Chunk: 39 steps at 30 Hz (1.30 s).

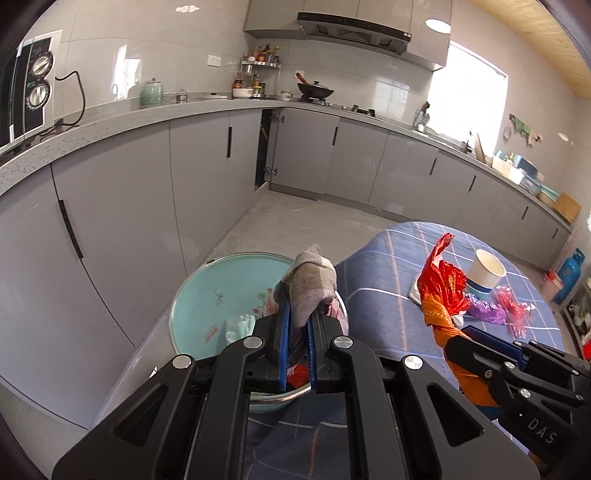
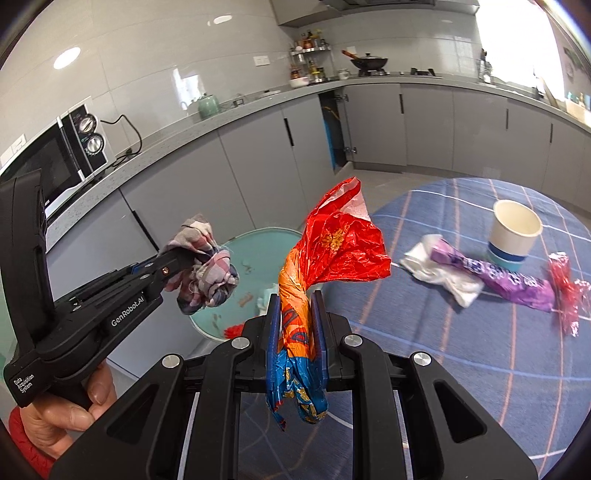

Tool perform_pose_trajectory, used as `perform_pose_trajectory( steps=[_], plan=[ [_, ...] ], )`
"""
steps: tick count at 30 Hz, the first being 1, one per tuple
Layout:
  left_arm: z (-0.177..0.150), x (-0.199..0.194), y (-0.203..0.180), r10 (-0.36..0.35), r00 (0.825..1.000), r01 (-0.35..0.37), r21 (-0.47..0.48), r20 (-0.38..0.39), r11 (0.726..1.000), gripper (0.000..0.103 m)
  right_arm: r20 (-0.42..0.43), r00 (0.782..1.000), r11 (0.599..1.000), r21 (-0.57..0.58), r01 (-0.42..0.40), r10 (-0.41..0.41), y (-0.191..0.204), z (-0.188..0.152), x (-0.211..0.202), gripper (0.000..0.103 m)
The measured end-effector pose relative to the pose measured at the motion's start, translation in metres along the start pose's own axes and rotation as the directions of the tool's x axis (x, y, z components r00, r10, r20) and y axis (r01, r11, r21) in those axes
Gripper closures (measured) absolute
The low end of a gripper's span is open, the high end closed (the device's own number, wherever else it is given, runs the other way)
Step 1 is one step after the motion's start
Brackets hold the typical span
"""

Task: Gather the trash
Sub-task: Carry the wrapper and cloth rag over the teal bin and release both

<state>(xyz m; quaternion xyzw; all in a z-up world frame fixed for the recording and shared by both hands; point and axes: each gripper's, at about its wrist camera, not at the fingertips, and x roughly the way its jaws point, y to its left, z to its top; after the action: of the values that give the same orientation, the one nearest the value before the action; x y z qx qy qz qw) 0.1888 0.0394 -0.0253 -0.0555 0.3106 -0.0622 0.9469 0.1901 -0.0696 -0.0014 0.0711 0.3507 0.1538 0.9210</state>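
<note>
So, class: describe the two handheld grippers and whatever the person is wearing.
Both grippers, the left gripper and the right gripper, are black, angular, with silver rivets and blue-padded jaws. White lettering marks the left one's body: GenRobot.AI and Data Acquisition System. A red cuff shows at the wrist.

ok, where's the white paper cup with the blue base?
White paper cup stands upright on the blue checked tablecloth, right side of the right wrist view, just behind the purple wrapper.

Home kitchen, pretty clearly. Grey cabinets (image 1: 207, 173) running round under a speckled countertop (image 1: 110, 123), range hood (image 1: 354, 31) over a wok (image 1: 315, 89) on the stove, spice rack (image 1: 260, 64) in the corner, microwave (image 2: 55, 155) plugged in (kettle (image 1: 151, 93) nearby too), checked tablecloth (image 2: 461, 332).
</note>
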Motion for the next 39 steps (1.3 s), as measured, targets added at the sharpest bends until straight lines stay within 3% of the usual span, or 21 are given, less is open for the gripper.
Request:
perform_pose_trajectory(
  steps=[12,39],
  plan=[
    [0.006,0.005,0.033,0.045,0.999,-0.045,-0.065,0.004,0.997,0.095,-0.007,0.999,0.999,-0.039,-0.033,0.032,0.024,0.014,0.023,0.085],
    [0.006,0.064,0.053,0.034,0.995,-0.045,-0.117,-0.094,0.992,0.095,-0.098,0.995,0.997,-0.062,-0.034,0.028,0.043,0.022,0.101,0.085]
  ],
)
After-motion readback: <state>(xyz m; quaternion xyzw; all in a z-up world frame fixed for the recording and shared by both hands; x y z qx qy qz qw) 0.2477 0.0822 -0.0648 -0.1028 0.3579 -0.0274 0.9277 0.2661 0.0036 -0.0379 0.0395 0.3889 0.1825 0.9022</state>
